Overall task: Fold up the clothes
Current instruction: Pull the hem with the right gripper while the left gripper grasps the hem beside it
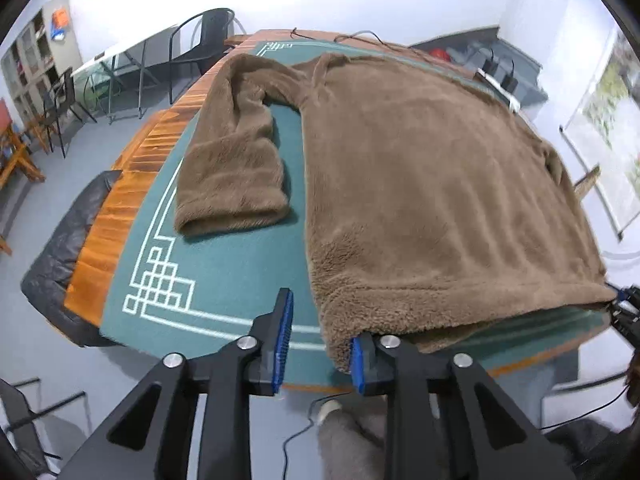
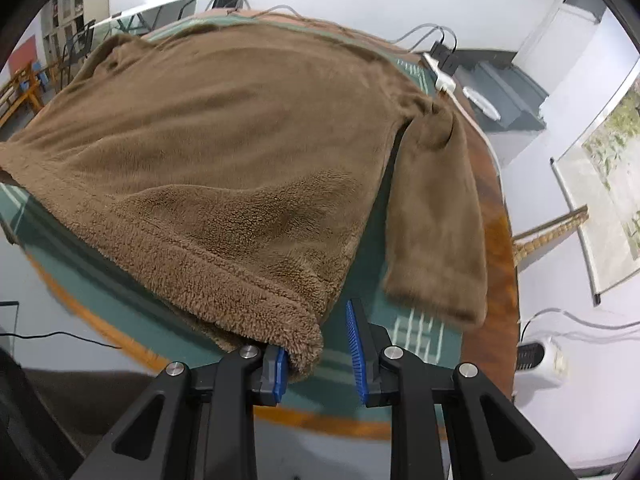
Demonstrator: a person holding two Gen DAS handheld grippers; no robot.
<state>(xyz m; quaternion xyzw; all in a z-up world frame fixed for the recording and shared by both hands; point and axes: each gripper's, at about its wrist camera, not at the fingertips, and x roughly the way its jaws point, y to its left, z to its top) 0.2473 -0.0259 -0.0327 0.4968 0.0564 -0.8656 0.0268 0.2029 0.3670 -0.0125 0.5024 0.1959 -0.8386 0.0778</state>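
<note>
A brown fleece sweater [image 1: 420,184] lies spread over the green-topped table [image 1: 224,280], one sleeve [image 1: 236,164] folded down beside its body on my left and the other sleeve [image 2: 436,220] hanging near the table's edge on my right. A black chair [image 1: 204,40] stands beyond the far side, a cable [image 2: 432,32] trails across the far end, and a white heater [image 2: 540,360] sits on the floor.

Nothing blocks either tool. Both point steeply down at the near hem.

My left gripper [image 1: 320,344] stands parted, the hem corner draped against one pad only. My right gripper [image 2: 318,344] is drawn narrow on the other raised corner; it seems pinched, though fleece hides one finger.
</note>
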